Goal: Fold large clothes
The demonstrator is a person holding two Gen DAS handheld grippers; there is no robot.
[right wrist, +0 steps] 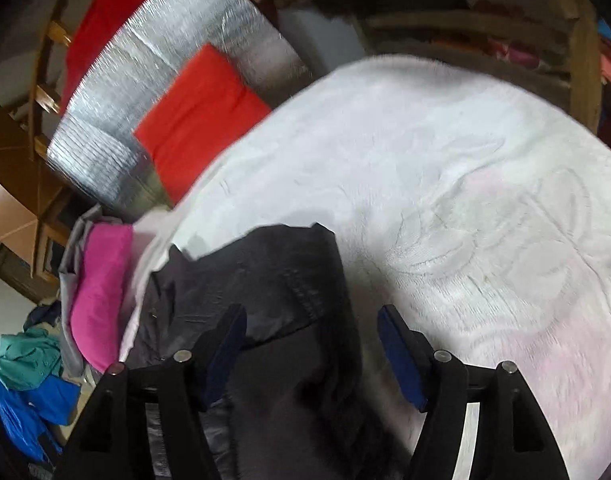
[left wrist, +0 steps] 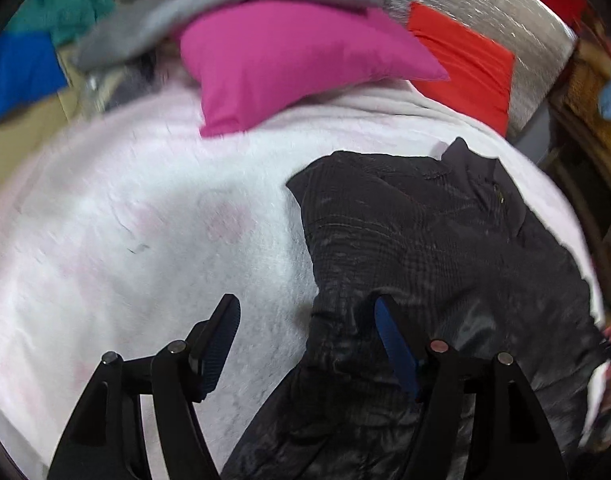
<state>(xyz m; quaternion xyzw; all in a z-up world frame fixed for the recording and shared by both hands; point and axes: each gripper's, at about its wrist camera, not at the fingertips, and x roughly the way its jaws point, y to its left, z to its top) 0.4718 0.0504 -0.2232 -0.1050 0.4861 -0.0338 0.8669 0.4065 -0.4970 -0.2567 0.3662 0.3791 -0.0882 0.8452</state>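
Observation:
A black padded jacket (left wrist: pixel 425 232) lies spread on a white-pink fleece blanket (left wrist: pixel 145 220) that covers a bed. My left gripper (left wrist: pixel 307 312) hovers over the jacket's left edge, jaws apart; its right finger (left wrist: pixel 389 328) is above the dark cloth and its left finger (left wrist: pixel 221 332) above the blanket, neither pad pressing. In the right wrist view the jacket (right wrist: pixel 273 280) runs toward the camera under my right gripper (right wrist: pixel 311 320). That gripper is open, its left finger (right wrist: pixel 229 332) over the jacket and its right finger (right wrist: pixel 393 332) over the blanket (right wrist: pixel 465 200). Both views are blurred.
A pink pillow (left wrist: pixel 289 56) and a red pillow (left wrist: pixel 465 64) lie at the bed's head against a silver foil panel (right wrist: pixel 145 92). A grey cloth (left wrist: pixel 225 4) drapes over the pink pillow. Teal and blue clothes (right wrist: pixel 25 380) are piled beside the bed. Wooden furniture (right wrist: pixel 545 40) stands beyond.

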